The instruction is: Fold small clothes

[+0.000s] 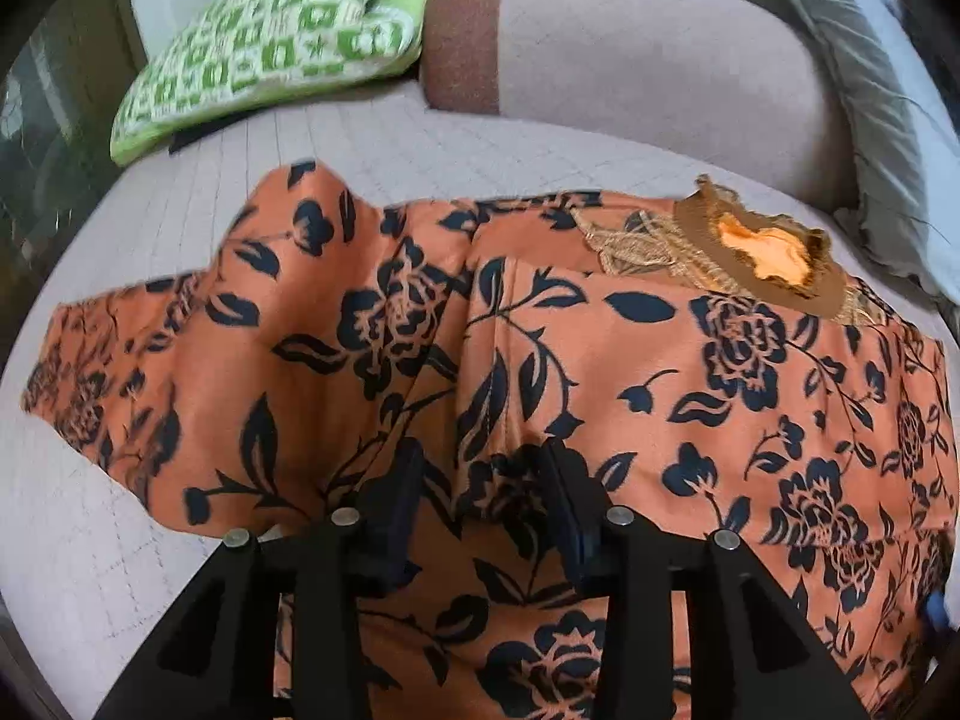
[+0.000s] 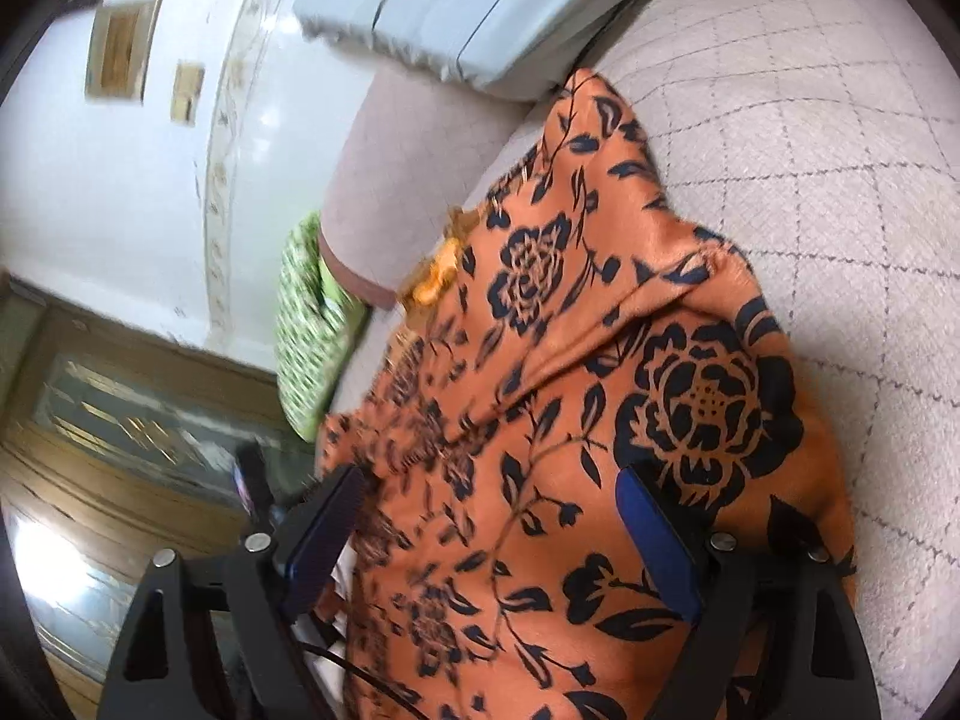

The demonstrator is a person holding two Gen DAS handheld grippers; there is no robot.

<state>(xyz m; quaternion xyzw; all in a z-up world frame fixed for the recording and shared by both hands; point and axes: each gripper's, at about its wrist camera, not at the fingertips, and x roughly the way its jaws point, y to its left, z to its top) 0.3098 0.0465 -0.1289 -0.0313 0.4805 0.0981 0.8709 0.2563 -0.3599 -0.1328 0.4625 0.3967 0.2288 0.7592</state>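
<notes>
An orange garment (image 1: 600,372) with a black flower print lies spread on a quilted beige seat (image 1: 90,540). Its brown collar with gold trim (image 1: 750,258) is at the far right in the left wrist view. My left gripper (image 1: 486,480) points down over the cloth near a lengthwise fold. Its black fingers (image 1: 402,492) stand partly apart, and the pads are not pressing on the fabric beneath them. In the right wrist view the same garment (image 2: 600,360) runs away from me. My right gripper (image 2: 489,534) stands wide open over its near edge, blue pads (image 2: 654,540) on either side and nothing pinched.
A green-and-white cushion (image 1: 270,42) and a beige bolster with a brown band (image 1: 600,42) lie behind the garment. A grey-blue pillow (image 2: 468,12) sits at the seat's far end. Bare quilted seat (image 2: 840,180) shows to the right; a wooden cabinet (image 2: 90,420) stands beyond the left edge.
</notes>
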